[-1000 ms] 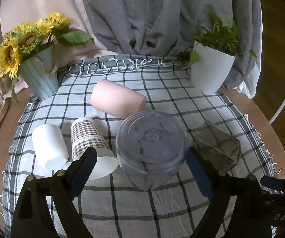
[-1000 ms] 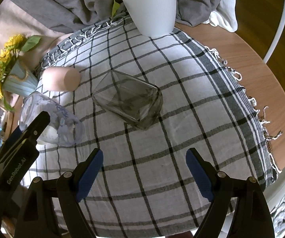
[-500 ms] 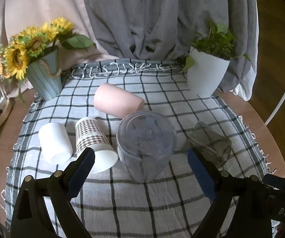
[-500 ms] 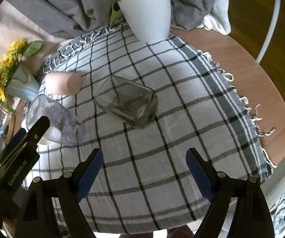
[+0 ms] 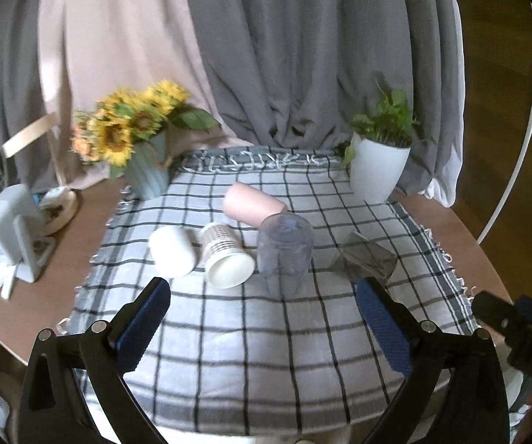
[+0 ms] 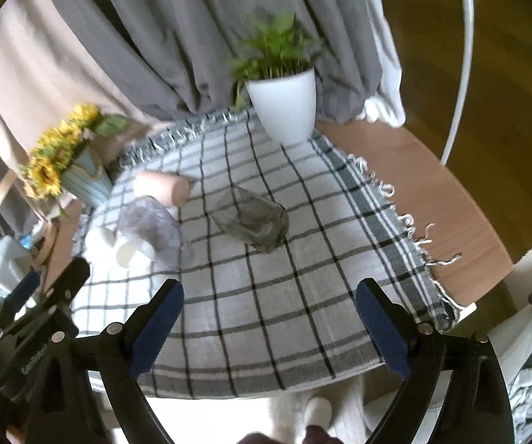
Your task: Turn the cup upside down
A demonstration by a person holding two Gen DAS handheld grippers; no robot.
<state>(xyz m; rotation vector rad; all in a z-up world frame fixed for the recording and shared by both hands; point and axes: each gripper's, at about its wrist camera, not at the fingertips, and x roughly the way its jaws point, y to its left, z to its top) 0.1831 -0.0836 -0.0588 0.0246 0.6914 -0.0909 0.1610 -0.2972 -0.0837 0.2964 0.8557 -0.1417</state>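
A clear plastic cup (image 5: pixel 284 248) stands upside down, base up, on the checked cloth (image 5: pixel 266 333); it also shows in the right wrist view (image 6: pixel 151 227). Beside it lie a pink cup (image 5: pixel 253 205), a checked paper cup (image 5: pixel 227 255), a white cup (image 5: pixel 171 251) and a square dark glass (image 5: pixel 364 261), all on their sides. The glass also shows in the right wrist view (image 6: pixel 251 224). My left gripper (image 5: pixel 262 327) is open and empty, well back from the cups. My right gripper (image 6: pixel 269 327) is open and empty near the table's front edge.
A sunflower vase (image 5: pixel 147 174) stands at the back left and a white plant pot (image 5: pixel 375 172) at the back right. Clutter (image 5: pixel 14 229) lies on the bare wood left of the cloth. Grey curtains hang behind. The table edge (image 6: pixel 469 244) curves at the right.
Both grippers have pulled back and up from the table. The clear cup, close between my left fingers before, now stands apart and farther away.
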